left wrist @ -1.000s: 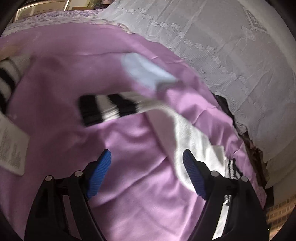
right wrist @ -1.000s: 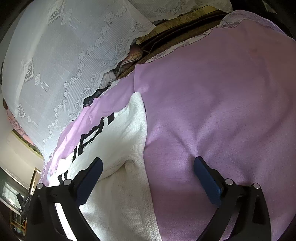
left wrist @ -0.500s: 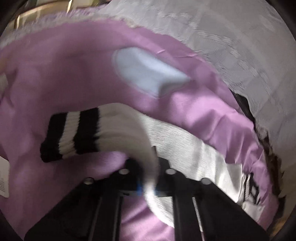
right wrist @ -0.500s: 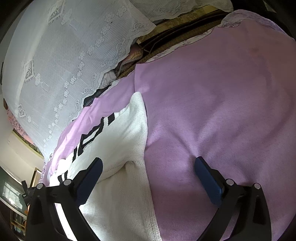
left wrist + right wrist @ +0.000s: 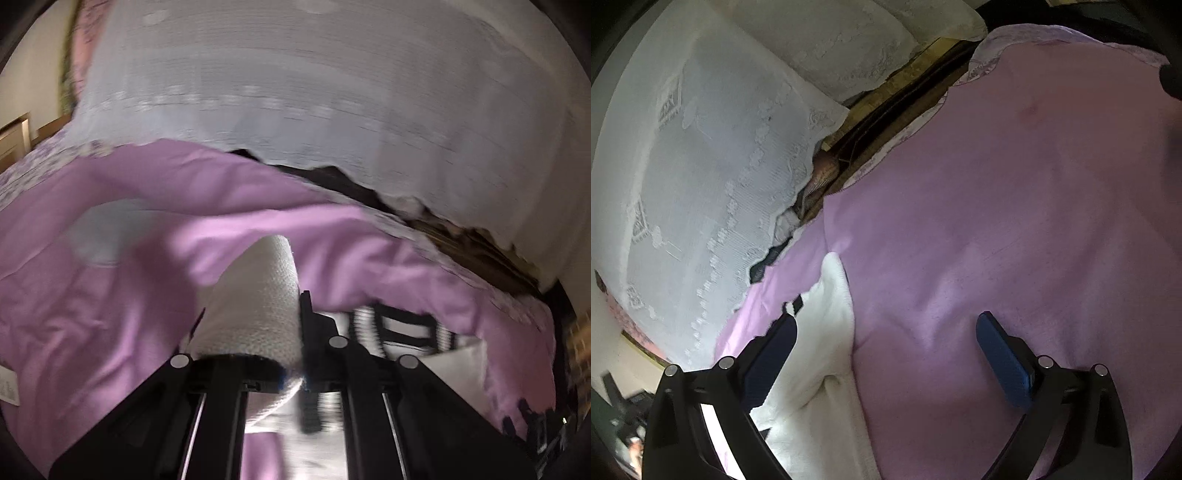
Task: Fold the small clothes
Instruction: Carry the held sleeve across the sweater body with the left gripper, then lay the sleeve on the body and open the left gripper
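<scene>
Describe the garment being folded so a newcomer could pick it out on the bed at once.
Start at the purple sheet spread below the white lace cover. The sweater lies near the sheet's edge by the lace, and the left claw is shut on a fold of it. It is the only white knit there, with black stripes.

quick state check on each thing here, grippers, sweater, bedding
left hand-held gripper: shut on the white knit sweater
white knit sweater: sleeve pinched and lifted, body lying on the spread
right hand-held gripper: open, holding nothing
purple bedspread: spread out, wrinkled
white lace cover: draped
</scene>
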The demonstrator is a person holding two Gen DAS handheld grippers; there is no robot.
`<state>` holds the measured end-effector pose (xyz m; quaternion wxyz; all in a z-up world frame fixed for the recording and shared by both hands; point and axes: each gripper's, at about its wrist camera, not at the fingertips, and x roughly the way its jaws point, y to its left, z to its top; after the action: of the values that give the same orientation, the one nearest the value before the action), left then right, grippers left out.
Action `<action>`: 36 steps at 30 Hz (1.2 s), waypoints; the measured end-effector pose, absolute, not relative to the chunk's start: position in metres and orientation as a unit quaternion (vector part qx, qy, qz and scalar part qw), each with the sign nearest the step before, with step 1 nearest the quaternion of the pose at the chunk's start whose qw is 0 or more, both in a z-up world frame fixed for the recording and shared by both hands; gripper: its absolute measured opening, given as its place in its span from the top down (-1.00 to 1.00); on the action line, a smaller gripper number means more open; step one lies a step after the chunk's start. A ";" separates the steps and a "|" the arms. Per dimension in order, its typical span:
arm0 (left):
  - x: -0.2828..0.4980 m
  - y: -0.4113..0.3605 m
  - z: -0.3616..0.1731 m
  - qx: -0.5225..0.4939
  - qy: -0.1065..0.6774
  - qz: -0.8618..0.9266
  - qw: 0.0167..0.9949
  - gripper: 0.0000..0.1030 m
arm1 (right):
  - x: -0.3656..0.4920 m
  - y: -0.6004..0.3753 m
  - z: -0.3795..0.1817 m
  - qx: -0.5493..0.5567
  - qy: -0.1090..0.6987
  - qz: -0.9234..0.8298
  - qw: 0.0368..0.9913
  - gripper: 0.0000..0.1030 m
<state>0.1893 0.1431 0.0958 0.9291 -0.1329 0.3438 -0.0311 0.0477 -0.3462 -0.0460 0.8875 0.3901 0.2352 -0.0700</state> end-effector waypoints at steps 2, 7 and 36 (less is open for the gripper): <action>0.186 0.114 0.097 -0.113 0.345 -0.053 0.930 0.89 | 0.053 -0.342 -0.045 0.377 0.244 -0.069 0.891 -0.90; 0.177 0.041 0.097 -0.062 0.343 -0.100 0.932 0.89 | 0.059 -0.343 -0.047 0.376 0.251 -0.066 0.889 -0.90; 0.135 0.059 0.040 -0.056 0.358 -0.139 0.922 -0.82 | 0.057 -0.313 -0.024 0.327 0.247 -0.001 0.912 -0.73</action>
<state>0.1355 0.0594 0.0398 0.9215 -0.0560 0.3584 -0.1387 0.0566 -0.3125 -0.0236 0.9124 0.3266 0.2466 -0.0007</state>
